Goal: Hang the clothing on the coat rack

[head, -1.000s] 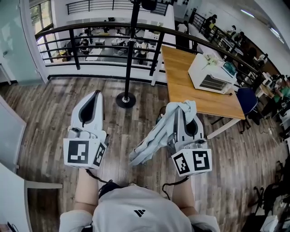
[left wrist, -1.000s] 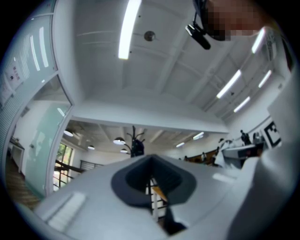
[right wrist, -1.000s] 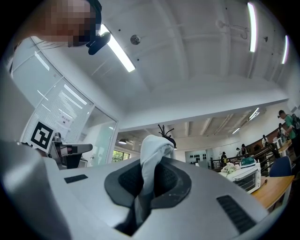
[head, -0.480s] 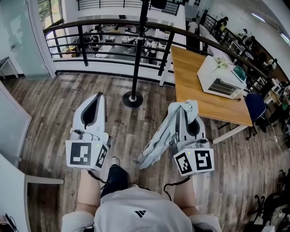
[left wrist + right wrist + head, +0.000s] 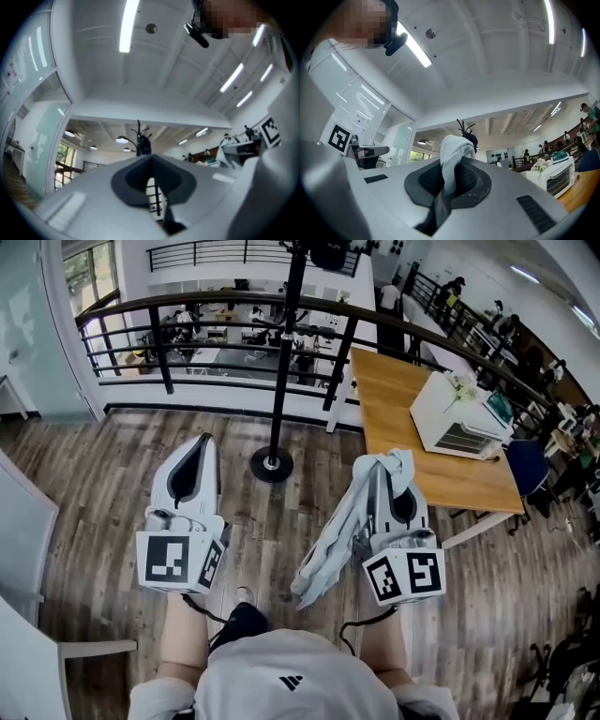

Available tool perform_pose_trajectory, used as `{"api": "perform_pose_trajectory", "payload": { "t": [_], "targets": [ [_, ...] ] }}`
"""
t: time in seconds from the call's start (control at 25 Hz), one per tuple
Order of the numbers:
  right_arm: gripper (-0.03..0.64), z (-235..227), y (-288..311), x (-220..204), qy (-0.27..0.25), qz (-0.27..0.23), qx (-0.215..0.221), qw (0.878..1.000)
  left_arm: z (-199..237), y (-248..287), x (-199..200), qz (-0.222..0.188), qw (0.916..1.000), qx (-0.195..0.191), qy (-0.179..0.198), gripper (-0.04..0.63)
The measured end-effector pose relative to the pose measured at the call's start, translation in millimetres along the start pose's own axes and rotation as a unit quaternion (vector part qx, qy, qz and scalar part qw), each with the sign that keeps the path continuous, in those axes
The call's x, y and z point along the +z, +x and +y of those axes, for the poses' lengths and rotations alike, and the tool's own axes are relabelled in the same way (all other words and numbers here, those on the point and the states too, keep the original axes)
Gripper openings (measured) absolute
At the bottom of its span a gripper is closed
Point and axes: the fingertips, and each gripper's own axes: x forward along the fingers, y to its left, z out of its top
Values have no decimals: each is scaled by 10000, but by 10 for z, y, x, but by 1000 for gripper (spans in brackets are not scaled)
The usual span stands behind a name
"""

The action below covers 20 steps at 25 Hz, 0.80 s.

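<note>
Pinched in the jaws of right gripper (image 5: 378,474): soft, crumpled pale-blue garment (image 5: 330,538), draping down its left side. Left gripper (image 5: 202,442) drawn together, empty.

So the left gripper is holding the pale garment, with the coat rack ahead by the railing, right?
No, the right gripper holds the pale garment, as the right gripper view shows; the left gripper holds nothing. The coat rack is ahead by the railing.
</note>
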Motion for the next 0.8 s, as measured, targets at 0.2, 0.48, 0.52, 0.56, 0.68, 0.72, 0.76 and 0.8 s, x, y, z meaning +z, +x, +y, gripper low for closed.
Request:
{"api": "perform_pose_trajectory", "payload": {
  "t": [0.2,0.48,0.52,0.56,0.68,0.72,0.76,0.8],
  "targets": [
    [9,-32,260,-103,-25,-79,-170,9998,186,261,-128,-65,9999,-152,-21,8],
    [9,-34,677,-169,-16,-118,-302,9995,474,619,-148,-132,9995,-274,49,8],
    [9,-9,775,-183,-10,-118,-312,9994,557,683,-156,-132,9995,-295,65,8],
    [9,17,870,-209,-6,-116,-317,9994,639,742,-175,-134,9994,-311,76,8],
    [9,77,1106,-312,-10,-105,-325,9994,840,880,-271,-139,9992,-371,96,8],
    [9,91,1156,-336,-9,-105,-331,9994,886,908,-296,-136,9991,-392,114,8],
    [9,99,1186,-346,-11,-106,-340,9994,918,924,-307,-131,9990,-405,136,8],
    [9,99,1193,-344,-17,-107,-348,9993,934,926,-307,-126,9990,-402,153,8]
  ]
}}
